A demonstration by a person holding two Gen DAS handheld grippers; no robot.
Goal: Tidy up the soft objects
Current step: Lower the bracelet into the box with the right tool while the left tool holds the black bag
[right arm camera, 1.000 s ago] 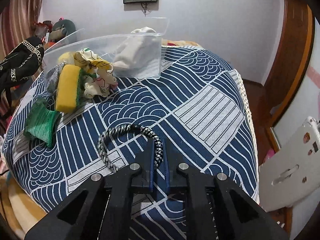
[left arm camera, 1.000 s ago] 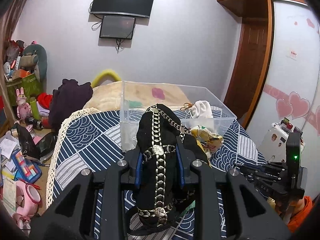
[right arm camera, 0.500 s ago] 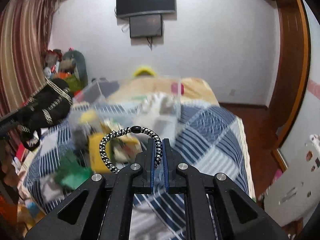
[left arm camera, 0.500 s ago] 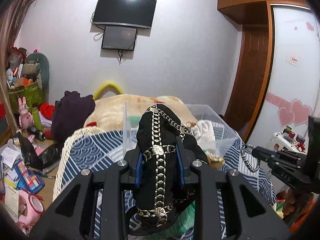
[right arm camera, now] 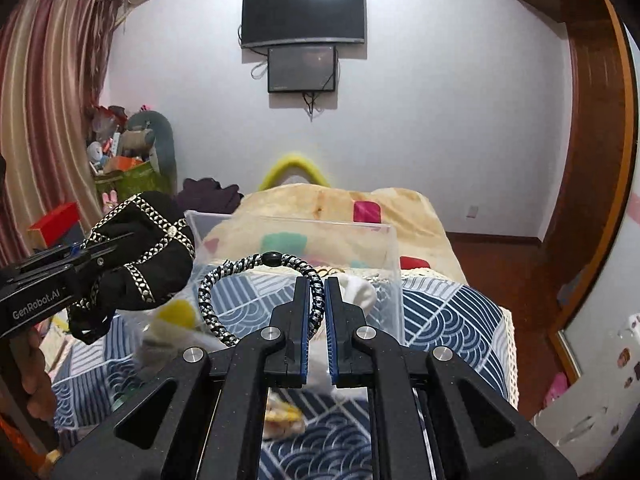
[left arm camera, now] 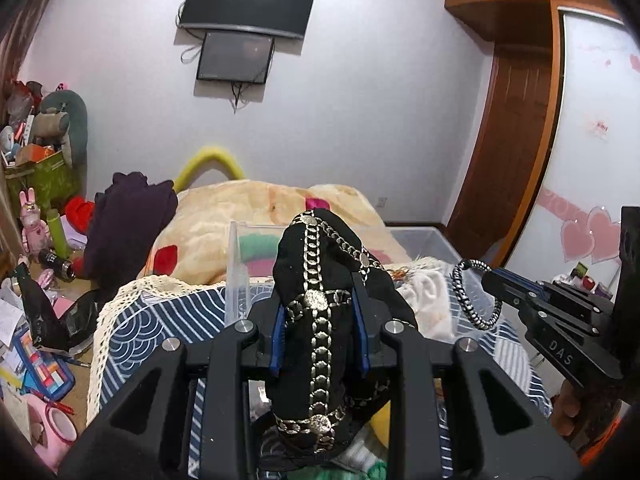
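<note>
My left gripper [left arm camera: 319, 300] is shut on a black cloth pouch with silver chain trim [left arm camera: 320, 280], held up in the air; it also shows in the right wrist view [right arm camera: 144, 256]. My right gripper [right arm camera: 317, 284] is shut on a black-and-white braided cord loop [right arm camera: 240, 276], which also shows in the left wrist view [left arm camera: 472, 300]. Both are raised in front of a clear plastic bin [right arm camera: 394, 240] on the bed. A white cloth [right arm camera: 360, 288] lies in the bin.
The bed has a blue wave-patterned cover [right arm camera: 448, 320] and a beige blanket [left arm camera: 240, 208] behind the bin. A yellow sponge and patterned cloth [right arm camera: 280, 416] lie below my right gripper. Clutter fills the floor on the left [left arm camera: 36, 320]. A wardrobe door [left arm camera: 592, 160] stands on the right.
Both grippers have risen from the bed and moved toward the bin. The cord loop has been lifted off the cover, and the pouch stays in my left gripper.
</note>
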